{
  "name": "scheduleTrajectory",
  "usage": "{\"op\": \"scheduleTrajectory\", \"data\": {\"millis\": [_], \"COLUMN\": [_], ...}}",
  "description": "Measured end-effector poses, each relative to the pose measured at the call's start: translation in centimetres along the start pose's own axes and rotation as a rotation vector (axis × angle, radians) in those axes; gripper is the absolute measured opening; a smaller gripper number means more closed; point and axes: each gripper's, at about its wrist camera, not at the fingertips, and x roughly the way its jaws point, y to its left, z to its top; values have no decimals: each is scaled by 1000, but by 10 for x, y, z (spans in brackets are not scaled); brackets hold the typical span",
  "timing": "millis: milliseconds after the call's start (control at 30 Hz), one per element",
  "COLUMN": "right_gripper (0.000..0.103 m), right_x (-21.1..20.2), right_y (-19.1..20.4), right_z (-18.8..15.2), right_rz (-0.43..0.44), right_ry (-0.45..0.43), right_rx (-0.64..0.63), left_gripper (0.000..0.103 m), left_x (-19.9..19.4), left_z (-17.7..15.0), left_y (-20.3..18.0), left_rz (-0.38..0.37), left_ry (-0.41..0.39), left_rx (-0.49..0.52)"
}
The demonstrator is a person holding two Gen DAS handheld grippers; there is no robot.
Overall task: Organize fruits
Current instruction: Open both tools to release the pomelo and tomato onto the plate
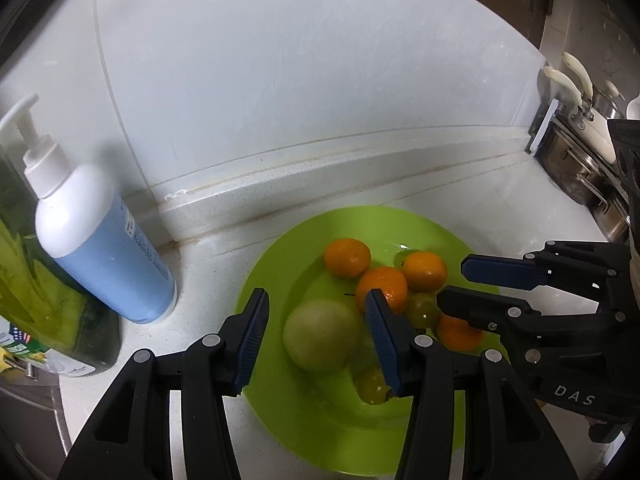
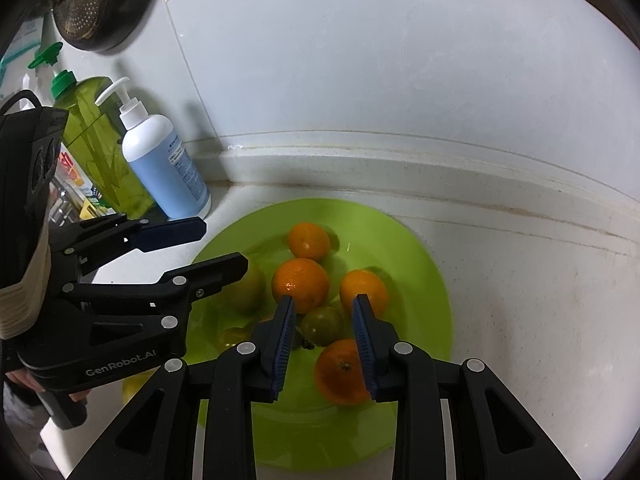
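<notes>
A lime green plate (image 1: 264, 276) (image 2: 424, 264) on the white counter holds several oranges (image 1: 347, 257) (image 2: 300, 285), a pale green pear-like fruit (image 1: 322, 335) (image 2: 248, 290) and small green tomatoes (image 1: 423, 311) (image 2: 323, 325). My left gripper (image 1: 318, 304) is open, its fingers either side of the pale green fruit, just above it. My right gripper (image 2: 323, 305) is open over the plate, its fingers flanking a green tomato and the nearest orange (image 2: 342, 372). Each gripper shows in the other's view, the right (image 1: 456, 284) and the left (image 2: 224, 246).
A blue-and-white pump bottle (image 1: 100, 240) (image 2: 160, 160) and a green bottle (image 1: 36, 280) (image 2: 92, 136) stand left of the plate by the wall. Steel pots (image 1: 580, 176) sit at the right. A dark pan (image 2: 104, 4) hangs upper left. A raised ledge (image 1: 320, 176) runs behind.
</notes>
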Motion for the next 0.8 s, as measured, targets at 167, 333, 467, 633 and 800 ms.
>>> {"op": "scheduleTrajectory", "data": {"millis": [167,333,467,633,800], "right_gripper": [31,31,31,31,31], "right_x": [-6,-16,-28,-48,-69], "right_y": [1,4,8,12,19], "right_z": [-1,-3,-3,-4,-8], "right_rz": [1,7,13,16,10], "right_ry": [-9,-28,-52,-92,-135], "right_rx": [2,2,2,0,-3], "left_gripper": [49,49,49,50,50], "left_x": [-10,-26,-42,-65,-86], "left_z": [-4,-6,-7,-10,-15], "left_y": [0,1,-1,-5,-8], "left_rz": [11,20,26,32,43], "left_ry": [-11,-36,-60,-95,-126], "left_rx": [-16,-35,-46,-56,-58]}}
